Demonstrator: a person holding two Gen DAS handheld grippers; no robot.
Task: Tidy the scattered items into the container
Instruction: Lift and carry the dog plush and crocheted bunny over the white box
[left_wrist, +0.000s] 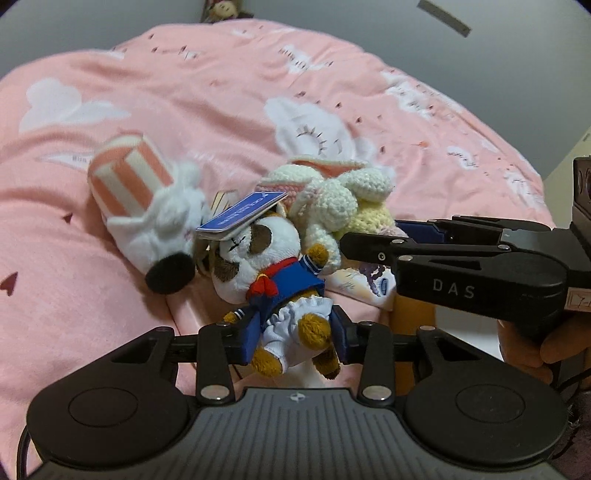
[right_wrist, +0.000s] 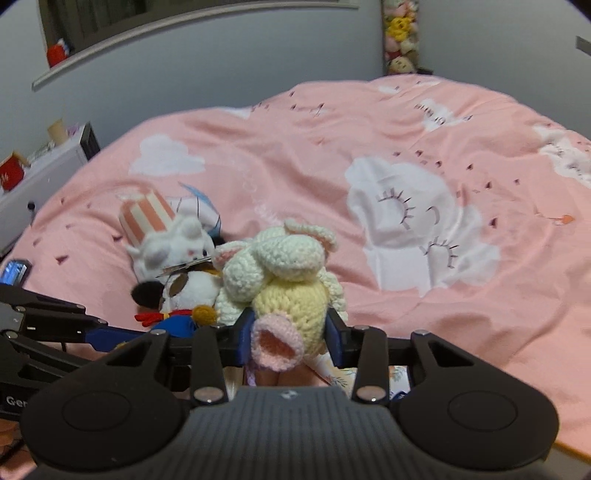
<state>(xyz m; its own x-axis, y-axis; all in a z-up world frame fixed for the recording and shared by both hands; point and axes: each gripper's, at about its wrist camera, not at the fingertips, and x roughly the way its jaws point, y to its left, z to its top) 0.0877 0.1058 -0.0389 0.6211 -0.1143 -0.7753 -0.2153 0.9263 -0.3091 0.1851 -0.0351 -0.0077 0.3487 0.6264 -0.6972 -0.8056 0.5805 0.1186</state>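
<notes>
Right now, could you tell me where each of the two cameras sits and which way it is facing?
Left wrist: on the left gripper, looking down along its fingers at the sailor plush it clamps; the right gripper and a hand show at right.
Right wrist: on the right gripper, looking down along its fingers at the crochet bunny it clamps; the left gripper shows at left.
Shared: both plushes, the striped-hat plush, the pink bedspread.

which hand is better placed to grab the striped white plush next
Left, probably: the striped plush lies on its side of the pile. But both jaws are full, left on the sailor plush, right on the knitted bunny.
</notes>
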